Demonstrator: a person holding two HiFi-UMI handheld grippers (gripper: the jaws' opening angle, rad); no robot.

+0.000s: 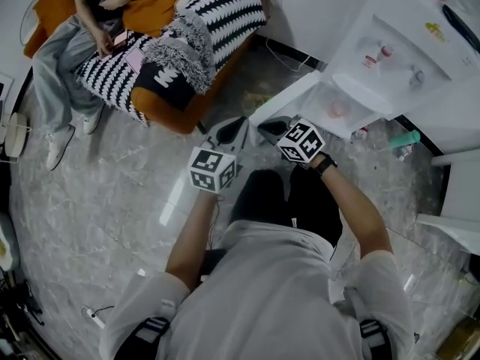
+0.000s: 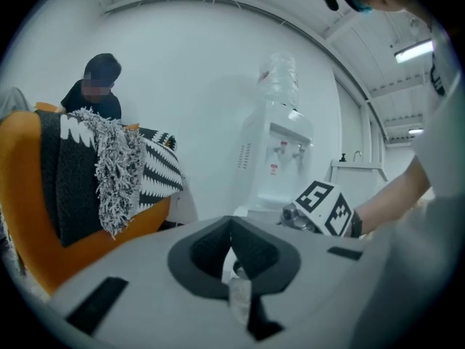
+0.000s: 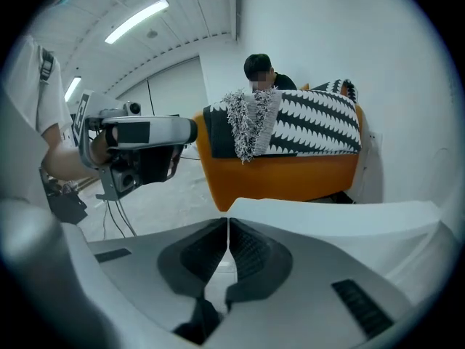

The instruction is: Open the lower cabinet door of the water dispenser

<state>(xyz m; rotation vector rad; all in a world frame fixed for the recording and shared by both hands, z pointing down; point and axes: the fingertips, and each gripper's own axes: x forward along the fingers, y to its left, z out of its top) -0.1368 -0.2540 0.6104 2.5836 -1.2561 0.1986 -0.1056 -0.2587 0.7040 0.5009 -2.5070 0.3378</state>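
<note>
The white water dispenser (image 1: 409, 58) stands at the upper right of the head view, with its bottle (image 2: 278, 75) showing in the left gripper view. Its lower cabinet door (image 1: 289, 97) stands swung out toward me, and the cabinet inside (image 1: 337, 109) is exposed. My right gripper (image 1: 271, 128) is shut and empty, with the door's white edge (image 3: 327, 215) just beyond its tips. Beside it to the left, my left gripper (image 1: 229, 131) is also shut and holds nothing. Each gripper shows in the other's view: the left gripper (image 3: 138, 133) and the right gripper's marker cube (image 2: 325, 206).
An orange sofa (image 1: 161, 107) with a black-and-white blanket (image 1: 217, 13) stands left of the dispenser, and a person (image 1: 75, 43) sits on it. A teal bottle (image 1: 405, 139) lies on the floor by the dispenser's base. A cable (image 1: 289, 57) runs along the wall.
</note>
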